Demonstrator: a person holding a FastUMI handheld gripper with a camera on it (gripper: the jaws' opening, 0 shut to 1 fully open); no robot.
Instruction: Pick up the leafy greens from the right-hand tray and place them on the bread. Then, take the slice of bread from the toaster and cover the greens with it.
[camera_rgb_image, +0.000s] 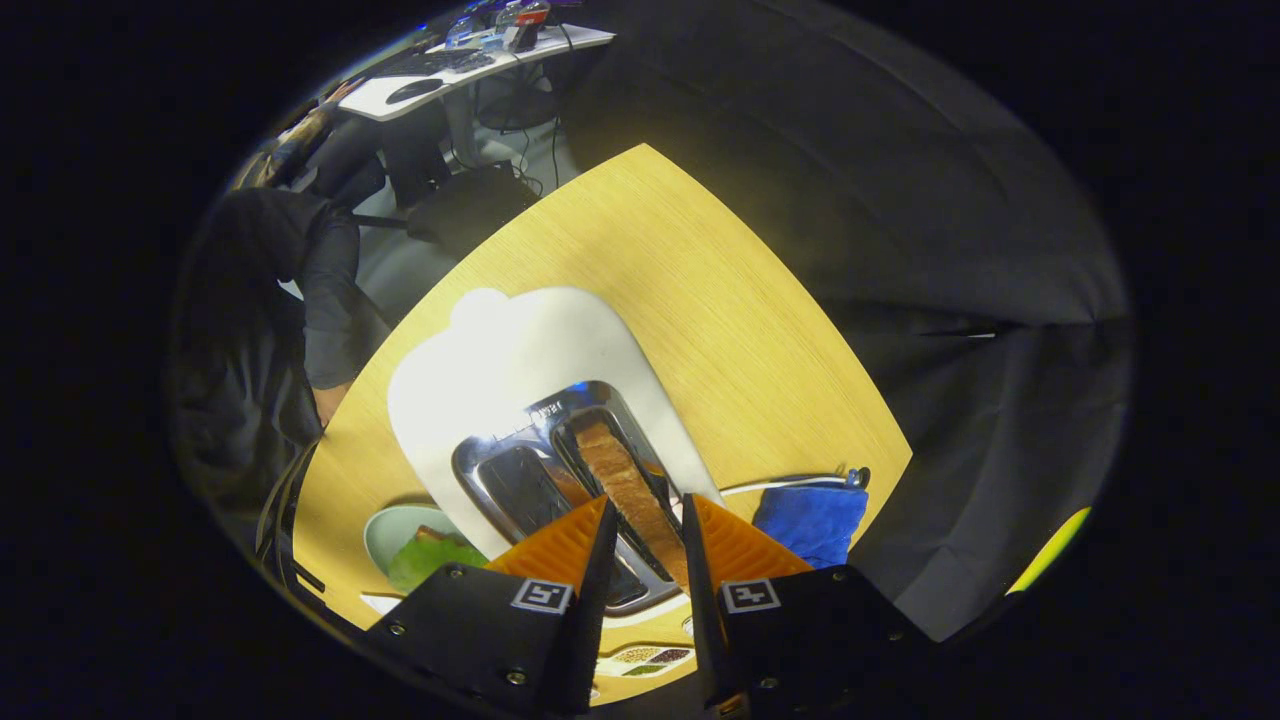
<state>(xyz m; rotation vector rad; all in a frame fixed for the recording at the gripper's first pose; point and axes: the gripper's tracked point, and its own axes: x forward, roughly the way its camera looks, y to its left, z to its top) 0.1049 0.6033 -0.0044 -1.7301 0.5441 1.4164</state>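
A white toaster (500, 370) with a shiny metal top stands on the wooden table (720, 320), seen from above. A browned slice of bread (625, 480) stands upright in its right slot; the left slot (520, 485) looks dark. My gripper (647, 500) hovers over the toaster with one finger on each side of the slice. The fingers are open, with a narrow gap to the bread on the right side. To the left of the fingers, a pale green plate (385, 530) holds leafy greens (435, 560) lying on a piece of bread (432, 536).
A blue cloth (812, 520) lies right of the toaster near the table's edge. A patterned tray edge (645, 660) peeks out below the fingers. A person in a dark sleeve (325, 290) stands at the table's left side. A desk (470, 70) stands farther back.
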